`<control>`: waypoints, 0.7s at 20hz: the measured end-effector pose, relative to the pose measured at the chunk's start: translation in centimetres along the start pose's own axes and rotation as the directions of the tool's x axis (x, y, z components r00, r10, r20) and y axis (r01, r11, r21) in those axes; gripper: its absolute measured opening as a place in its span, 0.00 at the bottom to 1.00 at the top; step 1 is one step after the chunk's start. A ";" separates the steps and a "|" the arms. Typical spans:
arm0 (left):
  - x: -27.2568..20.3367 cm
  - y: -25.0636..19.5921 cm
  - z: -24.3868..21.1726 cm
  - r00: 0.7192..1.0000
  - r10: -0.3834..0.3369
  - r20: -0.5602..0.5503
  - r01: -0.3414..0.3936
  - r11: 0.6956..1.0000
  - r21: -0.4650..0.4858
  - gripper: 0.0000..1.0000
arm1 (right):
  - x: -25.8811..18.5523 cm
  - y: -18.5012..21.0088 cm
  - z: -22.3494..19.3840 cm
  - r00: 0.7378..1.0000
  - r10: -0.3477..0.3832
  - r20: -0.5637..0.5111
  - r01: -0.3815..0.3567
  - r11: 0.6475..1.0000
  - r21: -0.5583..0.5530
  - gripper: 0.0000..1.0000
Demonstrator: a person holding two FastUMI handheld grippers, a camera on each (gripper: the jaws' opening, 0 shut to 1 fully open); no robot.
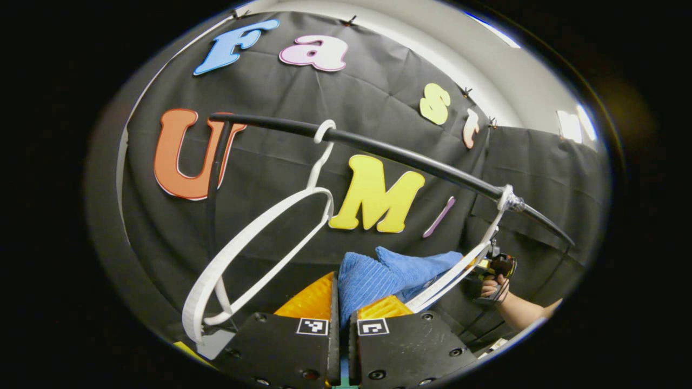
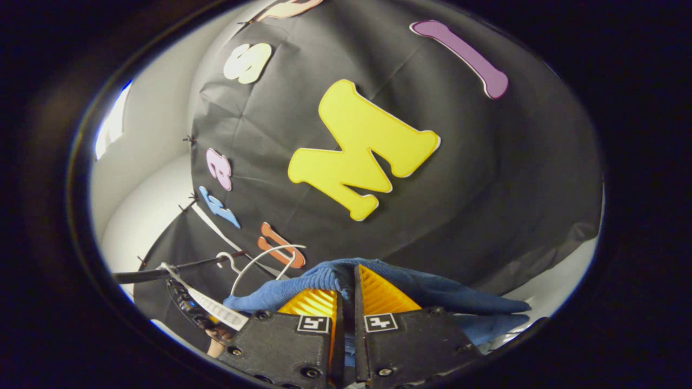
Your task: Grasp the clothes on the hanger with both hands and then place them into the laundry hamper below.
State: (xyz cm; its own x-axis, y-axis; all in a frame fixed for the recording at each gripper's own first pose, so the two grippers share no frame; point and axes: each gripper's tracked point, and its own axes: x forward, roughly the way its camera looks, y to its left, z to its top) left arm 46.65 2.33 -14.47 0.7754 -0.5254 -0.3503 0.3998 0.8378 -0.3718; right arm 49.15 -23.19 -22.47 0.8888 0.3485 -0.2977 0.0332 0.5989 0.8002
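Both grippers pinch the blue ribbed cloth garment below the black rail.
The left gripper and right gripper have their orange fingers nearly closed on it; the white plastic hanger seems bare.

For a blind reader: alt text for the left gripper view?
The left gripper, jaws closed, pinches a blue cloth. Above it a white hanger hooks on a black rail; at right, a hand holds the other gripper.
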 end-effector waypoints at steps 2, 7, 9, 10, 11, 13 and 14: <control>-0.2 0.7 -1.0 1.000 0.005 -0.023 -0.005 1.000 0.005 0.06 | 0.1 -1.2 -1.5 0.999 -0.024 -0.021 0.025 0.999 0.021 0.10; -1.5 1.7 -3.4 0.999 0.014 -0.030 -0.015 0.999 -0.033 0.06 | -0.4 -2.8 -5.3 0.997 -0.058 -0.049 0.060 0.998 0.035 0.10; -2.1 2.4 -5.1 0.998 0.032 -0.045 -0.035 0.997 -0.062 0.06 | -1.0 -3.4 -7.0 0.995 -0.082 -0.062 0.084 0.996 0.025 0.11; -2.1 2.8 -6.0 0.998 0.042 -0.054 -0.045 0.996 -0.073 0.06 | -1.2 -3.8 -7.8 0.993 -0.102 -0.066 0.103 0.995 0.015 0.11; -2.3 3.0 -6.7 0.997 0.048 -0.058 -0.052 0.995 -0.079 0.06 | -1.4 -4.0 -8.6 0.991 -0.114 -0.074 0.115 0.993 0.004 0.11; -3.3 3.1 -8.4 0.996 0.061 -0.072 -0.067 0.993 -0.095 0.06 | -2.1 -4.2 -10.1 0.988 -0.133 -0.079 0.133 0.991 0.001 0.11; -3.9 3.1 -9.0 0.996 0.061 -0.072 -0.068 0.993 -0.100 0.06 | -2.7 -4.1 -10.8 0.987 -0.137 -0.079 0.138 0.990 0.006 0.11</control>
State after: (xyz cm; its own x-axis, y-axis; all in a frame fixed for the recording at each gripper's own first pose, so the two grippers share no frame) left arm 40.45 5.63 -22.01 0.7612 -0.4829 -0.4328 0.2955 0.8524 -0.4314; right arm 41.65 -18.81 -30.61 0.8369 0.3186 -0.4450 0.1586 0.6371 0.7543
